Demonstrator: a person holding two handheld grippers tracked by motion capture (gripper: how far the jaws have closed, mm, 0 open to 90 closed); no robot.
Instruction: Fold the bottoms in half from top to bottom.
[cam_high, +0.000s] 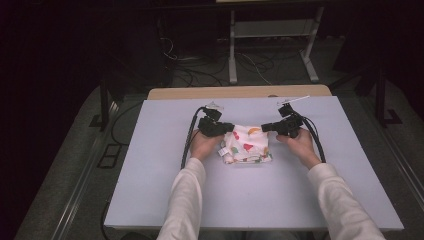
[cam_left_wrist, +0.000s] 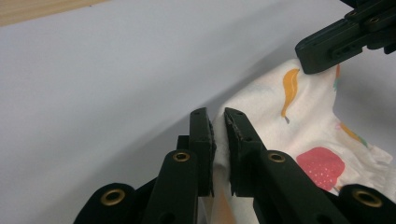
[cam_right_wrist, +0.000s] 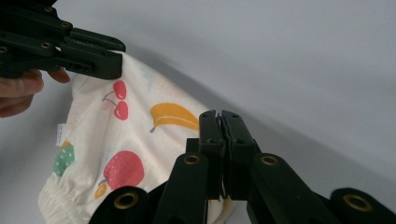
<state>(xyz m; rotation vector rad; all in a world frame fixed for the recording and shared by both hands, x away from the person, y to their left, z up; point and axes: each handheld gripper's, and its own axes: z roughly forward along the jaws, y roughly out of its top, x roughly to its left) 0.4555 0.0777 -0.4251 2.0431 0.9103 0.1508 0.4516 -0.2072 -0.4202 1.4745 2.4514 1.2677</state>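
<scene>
— Where do we have the garment?

— The fruit-print cloth (cam_high: 247, 144) sits near the middle of the worktop (cam_high: 150, 165), a little toward the far edge. It looks like a small folded piece of clothing, white with bananas, cherries and strawberries, and a gathered elastic hem shows in the right gripper view.

— And our 2 grippers?

— We hold the left gripper (cam_high: 227, 128) at the cloth's far left corner. In the left gripper view its jaws stand nearly closed, with a fold of the white fabric (cam_left_wrist: 299, 121) pinched between them.

— The right one?

— The right gripper (cam_high: 265, 127) is at the far right corner. In the right gripper view the jaws are pressed together with almost no gap, and the cloth's (cam_right_wrist: 116, 154) edge runs in between them, so we have it clamped there too.

— Is the cloth flat?

— The near part lies on the worktop; the far edge, between the 2 grippers, looks raised off the surface.
</scene>
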